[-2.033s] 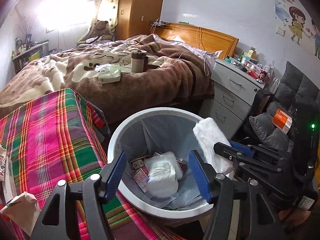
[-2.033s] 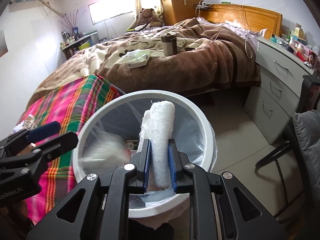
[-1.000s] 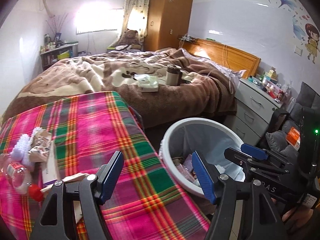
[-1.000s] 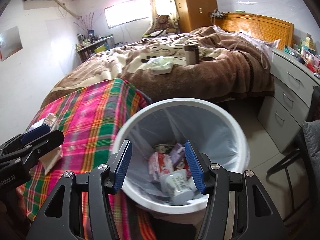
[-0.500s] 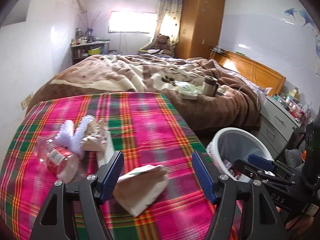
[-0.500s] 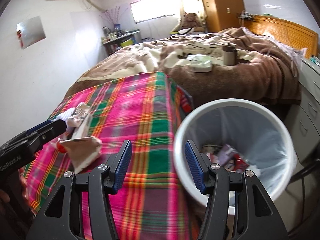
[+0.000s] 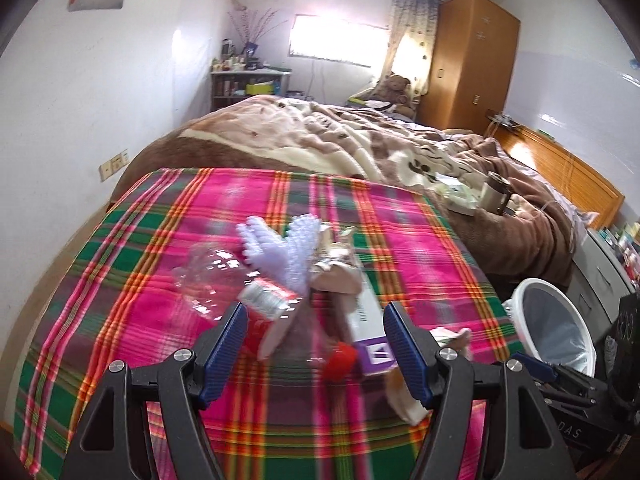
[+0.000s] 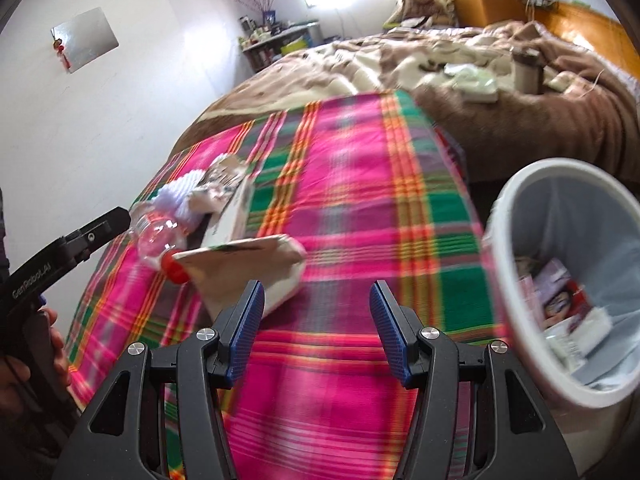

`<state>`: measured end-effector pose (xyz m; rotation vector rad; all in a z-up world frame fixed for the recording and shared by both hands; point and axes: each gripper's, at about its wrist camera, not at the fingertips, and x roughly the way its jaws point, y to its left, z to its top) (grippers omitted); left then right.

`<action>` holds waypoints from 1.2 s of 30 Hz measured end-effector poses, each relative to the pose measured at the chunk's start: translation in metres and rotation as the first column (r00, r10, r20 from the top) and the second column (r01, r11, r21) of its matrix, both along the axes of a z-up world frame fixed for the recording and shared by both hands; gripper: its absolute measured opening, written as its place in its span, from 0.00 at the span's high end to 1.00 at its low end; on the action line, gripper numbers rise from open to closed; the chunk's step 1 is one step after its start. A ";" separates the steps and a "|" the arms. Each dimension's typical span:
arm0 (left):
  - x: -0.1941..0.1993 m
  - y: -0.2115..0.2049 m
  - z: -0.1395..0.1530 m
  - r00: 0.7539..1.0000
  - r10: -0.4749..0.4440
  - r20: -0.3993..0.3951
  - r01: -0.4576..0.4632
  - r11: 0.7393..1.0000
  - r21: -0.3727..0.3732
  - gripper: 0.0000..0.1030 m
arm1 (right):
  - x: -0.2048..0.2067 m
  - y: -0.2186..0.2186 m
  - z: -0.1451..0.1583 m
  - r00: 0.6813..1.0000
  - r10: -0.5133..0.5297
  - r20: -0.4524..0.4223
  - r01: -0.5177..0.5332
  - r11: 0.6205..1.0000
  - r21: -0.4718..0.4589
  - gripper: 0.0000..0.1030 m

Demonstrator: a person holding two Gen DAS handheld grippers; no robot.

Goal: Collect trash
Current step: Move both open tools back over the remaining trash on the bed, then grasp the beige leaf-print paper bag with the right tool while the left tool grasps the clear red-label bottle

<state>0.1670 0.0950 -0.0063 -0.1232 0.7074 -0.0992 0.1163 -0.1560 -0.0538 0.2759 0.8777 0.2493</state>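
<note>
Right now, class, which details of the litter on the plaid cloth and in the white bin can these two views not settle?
- Clear plastic bottle: label print, motion-blurred in the left wrist view.
- Long white box: most of it, hidden by the brown paper bag in the right wrist view.
- White bin: near rim cut by the frame edge.

Both grippers, L [image 7: 314, 346] & R [image 8: 316, 330], fingers apart, empty.

Woven plaid cloth [image 7: 248, 360], clear glossy plastic bottle [image 7: 216, 280], matt paper bag [image 8: 256, 272], smooth white plastic bin [image 8: 516, 220]
</note>
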 end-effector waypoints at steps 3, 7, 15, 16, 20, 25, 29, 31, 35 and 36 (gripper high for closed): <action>0.004 0.018 -0.005 0.999 0.031 -0.014 -0.031 0.999 -0.012 0.32 | 0.004 0.007 -0.004 1.000 0.004 -0.021 -0.004 1.000 0.012 0.45; 0.010 0.036 -0.010 0.998 0.056 -0.026 -0.057 0.998 -0.041 0.32 | 0.011 0.015 -0.011 0.999 0.002 -0.046 -0.001 1.000 0.014 0.45; 0.028 0.058 -0.023 0.993 0.092 -0.072 -0.100 0.989 -0.111 0.32 | 0.023 0.020 -0.018 0.996 -0.006 -0.085 0.008 0.999 0.033 0.45; 0.030 0.059 -0.023 0.993 0.092 -0.071 -0.100 0.988 -0.116 0.32 | 0.024 0.021 -0.019 0.996 -0.008 -0.089 0.012 0.999 0.037 0.45; 0.038 0.060 -0.026 0.993 0.080 -0.083 -0.092 0.984 -0.151 0.32 | 0.029 0.024 -0.018 0.996 -0.014 -0.090 0.018 0.999 0.039 0.45; 0.048 0.059 -0.028 0.993 0.066 -0.099 -0.085 0.978 -0.192 0.27 | 0.035 0.026 -0.020 0.995 -0.020 -0.094 0.024 0.999 0.039 0.45; 0.057 0.055 -0.033 0.990 0.064 -0.126 -0.088 0.977 -0.197 0.27 | 0.037 0.030 -0.018 0.996 -0.019 -0.083 0.021 0.999 0.028 0.46; 0.059 0.053 -0.034 0.989 0.067 -0.132 -0.091 0.978 -0.190 0.27 | 0.039 0.030 -0.018 0.997 -0.018 -0.079 0.021 0.999 0.035 0.50; 0.067 0.047 -0.039 0.985 0.056 -0.163 -0.083 0.983 -0.162 0.27 | 0.045 0.028 -0.019 0.996 -0.032 -0.087 0.038 0.997 0.062 0.65; 0.069 0.046 -0.042 0.983 0.052 -0.174 -0.080 0.985 -0.154 0.27 | 0.046 0.028 -0.019 0.996 -0.030 -0.087 0.035 0.997 0.063 0.68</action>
